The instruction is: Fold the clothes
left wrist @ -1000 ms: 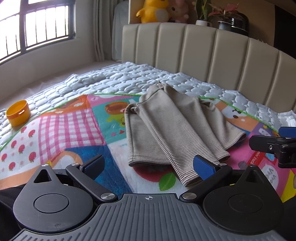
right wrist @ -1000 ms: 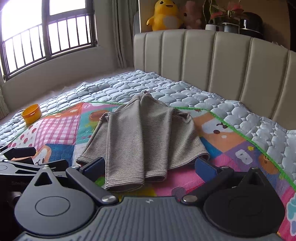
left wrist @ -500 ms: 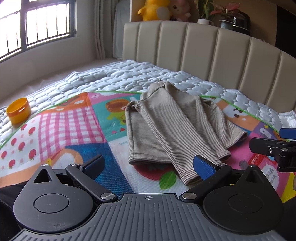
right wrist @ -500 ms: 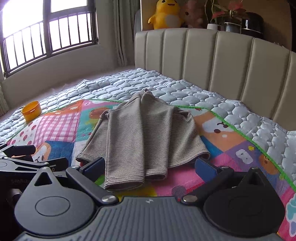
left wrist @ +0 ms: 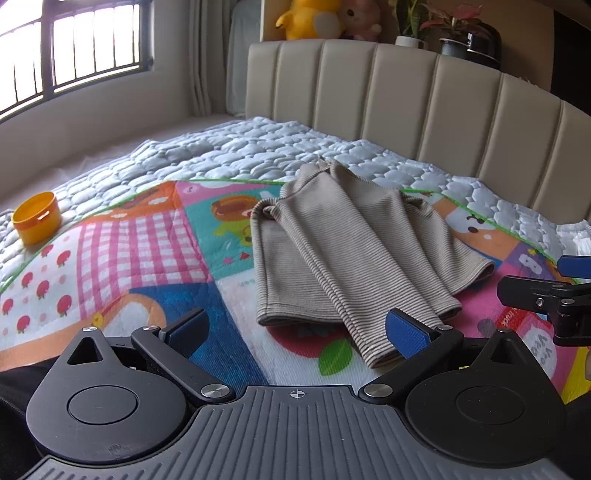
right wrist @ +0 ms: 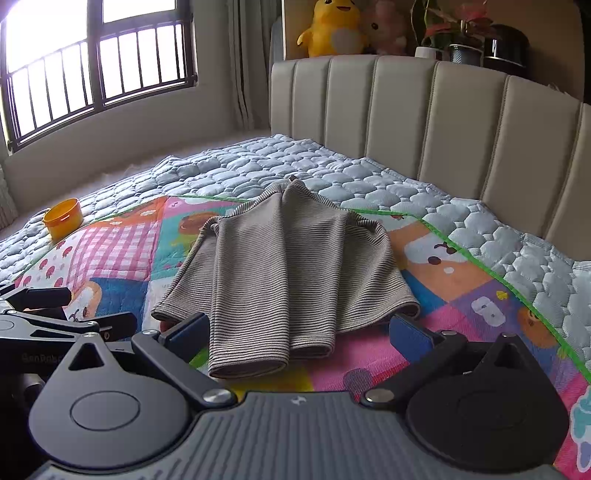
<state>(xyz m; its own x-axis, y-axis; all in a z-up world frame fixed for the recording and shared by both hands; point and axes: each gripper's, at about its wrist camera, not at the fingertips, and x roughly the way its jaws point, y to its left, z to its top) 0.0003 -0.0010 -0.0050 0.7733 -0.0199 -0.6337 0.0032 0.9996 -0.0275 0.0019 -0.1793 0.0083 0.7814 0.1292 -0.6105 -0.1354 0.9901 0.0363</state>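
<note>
Right tongs (left wrist: pixel 569 280) cut off at the left wrist view's right edge, left tongs (right wrist: pixel 48 314) cut by the right wrist view's left edge, striped top (right wrist: pixel 284 273) hem partly hidden behind tong fingers, plush toys (left wrist: pixel 314 18) cropped by the top edge

play mat (left wrist: pixel 517 325): partly readable "truck" | left hand-held gripper (right wrist: pixel 33 358): embossed brand, illegible

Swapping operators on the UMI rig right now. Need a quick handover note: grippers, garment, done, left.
Left gripper: open, empty, just short of the near sleeve cuff.
Right gripper: open, empty, at the near hem.
Striped top: flat on the patterned quilt, collar toward the headboard. Orange lid sits off to the left, clear of it.
Done: both sleeves folded in over the body.
Left: probably grab the near hem, fold toward the collar.
</note>
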